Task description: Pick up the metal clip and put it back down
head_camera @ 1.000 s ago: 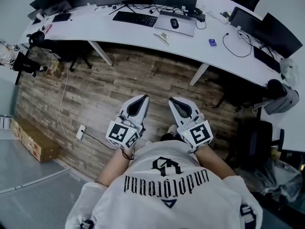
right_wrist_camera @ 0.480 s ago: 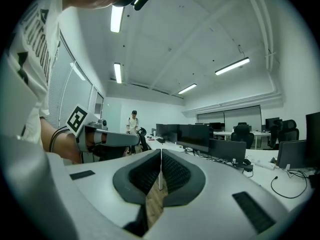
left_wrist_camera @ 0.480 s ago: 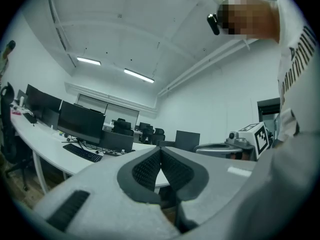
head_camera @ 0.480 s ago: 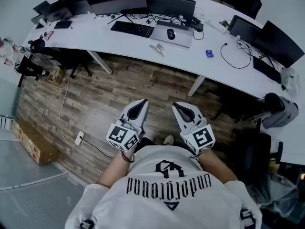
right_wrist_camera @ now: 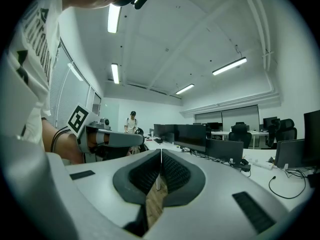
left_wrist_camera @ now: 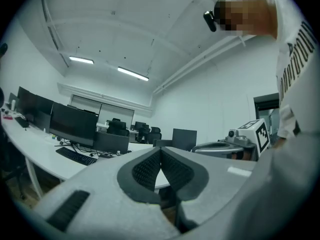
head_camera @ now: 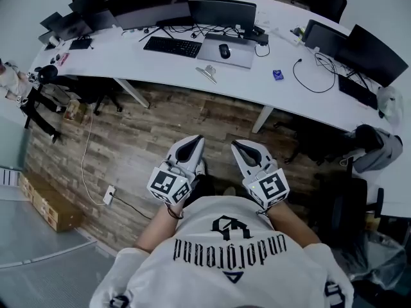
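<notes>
Overhead, the head view looked steeply down on a person in a white shirt (head_camera: 225, 262) with black print, standing on a wood-plank floor (head_camera: 154, 127). The person held two grippers side by side in front of the body. The left gripper (head_camera: 191, 145) and the right gripper (head_camera: 242, 149) both pointed forward at a long curved white desk (head_camera: 128, 59) and were well apart from it.

In the left gripper view, the dark ribbed pads (left_wrist_camera: 145, 169) met at their tips with nothing between them. In the right gripper view, the pads (right_wrist_camera: 175, 174) were likewise pressed together and held nothing.

The metal clip (head_camera: 207, 74) lay on the desk near its front edge, just in front of a grey laptop (head_camera: 226, 51) with a mouse on it. It was far from both grippers. It showed only as a small pale sliver, too small to tell its shape.

A black keyboard (head_camera: 172, 46) sat to the left of the laptop, and a small blue object (head_camera: 277, 75) to the right. Dark monitors (head_camera: 221, 11) lined the back of the desk.

The grippers and arms hid most of the person's legs and feet. The desk ran out of frame at the right. A cardboard box (head_camera: 42, 197) sat on the floor at far left.
</notes>
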Available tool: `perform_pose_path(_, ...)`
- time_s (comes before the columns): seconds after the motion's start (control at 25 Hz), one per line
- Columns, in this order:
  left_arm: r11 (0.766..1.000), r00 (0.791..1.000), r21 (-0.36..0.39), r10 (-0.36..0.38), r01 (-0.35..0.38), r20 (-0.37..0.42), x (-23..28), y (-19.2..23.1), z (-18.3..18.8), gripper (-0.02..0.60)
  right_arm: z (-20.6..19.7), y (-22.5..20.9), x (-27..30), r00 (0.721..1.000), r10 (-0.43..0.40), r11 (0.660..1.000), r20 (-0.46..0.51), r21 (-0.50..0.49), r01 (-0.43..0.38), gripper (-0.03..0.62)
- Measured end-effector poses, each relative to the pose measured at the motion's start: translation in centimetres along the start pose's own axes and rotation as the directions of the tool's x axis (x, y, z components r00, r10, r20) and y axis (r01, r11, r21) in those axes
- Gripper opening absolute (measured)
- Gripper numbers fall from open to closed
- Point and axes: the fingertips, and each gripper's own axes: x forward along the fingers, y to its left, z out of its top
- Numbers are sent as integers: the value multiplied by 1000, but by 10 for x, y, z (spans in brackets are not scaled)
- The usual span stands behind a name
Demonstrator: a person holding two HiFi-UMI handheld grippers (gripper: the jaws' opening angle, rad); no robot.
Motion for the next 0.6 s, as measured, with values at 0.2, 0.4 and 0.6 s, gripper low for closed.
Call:
perform_pose_path(0.2,1000,1000,-7,-26,26,-11,19,8,-1,12,-6,-7,7,1000,0,1000,-23,1,0,15)
perform_pose_path(0.4,998,999,-36,-47,47,-15,37,25,-1,12,-1,-19,26,1000,-13,1000,-10,8,13,15)
perform_pose_path(0.6,996,997,-50,-70,69,-19,58,44,-1,12,-1,-38,47,999,-24,1000,-24,7,24,15)
